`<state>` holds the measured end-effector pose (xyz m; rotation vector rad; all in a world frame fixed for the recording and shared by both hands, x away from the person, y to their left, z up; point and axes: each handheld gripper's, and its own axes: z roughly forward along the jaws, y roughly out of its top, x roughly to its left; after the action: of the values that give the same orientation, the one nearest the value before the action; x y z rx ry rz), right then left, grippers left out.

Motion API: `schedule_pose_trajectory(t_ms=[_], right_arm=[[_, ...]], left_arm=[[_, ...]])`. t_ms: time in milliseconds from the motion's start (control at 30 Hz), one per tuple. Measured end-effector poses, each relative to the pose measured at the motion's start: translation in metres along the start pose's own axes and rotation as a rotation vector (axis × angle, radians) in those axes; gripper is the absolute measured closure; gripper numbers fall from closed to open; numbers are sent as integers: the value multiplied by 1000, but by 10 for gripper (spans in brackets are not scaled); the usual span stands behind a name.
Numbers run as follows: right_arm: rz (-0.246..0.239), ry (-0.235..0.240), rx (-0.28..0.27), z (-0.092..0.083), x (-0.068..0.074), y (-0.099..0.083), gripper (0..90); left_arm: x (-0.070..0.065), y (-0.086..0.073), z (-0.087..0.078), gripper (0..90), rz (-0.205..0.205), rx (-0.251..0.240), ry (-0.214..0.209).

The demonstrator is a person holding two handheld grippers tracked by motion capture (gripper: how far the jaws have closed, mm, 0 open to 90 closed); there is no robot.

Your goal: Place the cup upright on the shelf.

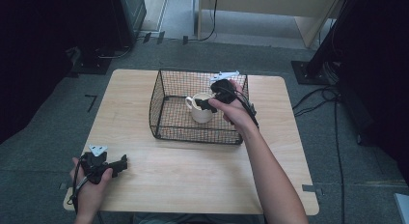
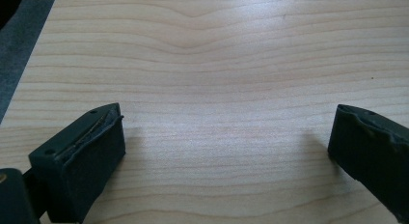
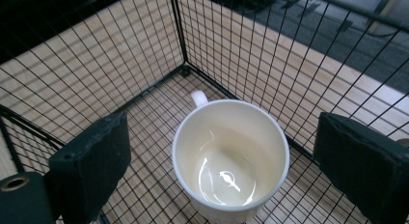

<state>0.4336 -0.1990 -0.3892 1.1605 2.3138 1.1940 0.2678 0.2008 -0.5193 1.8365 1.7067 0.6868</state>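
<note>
Right hand-held gripper [image 3: 219, 151] spread, hanging over white mug [image 3: 231, 156] standing upright inside wire basket [image 1: 159, 105] on table [image 1: 193, 171]. Left hand-held gripper [image 2: 226, 147] spread, idle. Step likely approach; next: lower, straddle rim, pinch.

A mug [image 1: 201, 109] stands in the basket [image 1: 159, 101] on the table [image 1: 193, 171].

Glossy ceramic mug [image 3: 231, 156], black wire basket [image 1: 166, 84], matt wooden table [image 1: 193, 166].
</note>
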Motion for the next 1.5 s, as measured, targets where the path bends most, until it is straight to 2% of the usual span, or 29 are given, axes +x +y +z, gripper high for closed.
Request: schedule_pose_trajectory(t_ms=[133,333,600,833,1167,1500], right_arm=[[2,11,-41,-17,7,0,61],[-25,-6,-53,-32,15,-5,61],[-27,-12,-75,-54,17,-19,61],[-49,-15,-89,-71,25,-30,63],[-49,-23,-105,-97,39,-57,63],[-62,-44,-114,-119,47,-83,71]], left_arm=[[0,0,0,0,0,0,0],[0,0,0,0,0,0,0],[0,0,0,0,0,0,0],[0,0,0,0,-1,-1,1],[0,0,0,0,-1,-1,0],[0,0,0,0,-1,-2,0]])
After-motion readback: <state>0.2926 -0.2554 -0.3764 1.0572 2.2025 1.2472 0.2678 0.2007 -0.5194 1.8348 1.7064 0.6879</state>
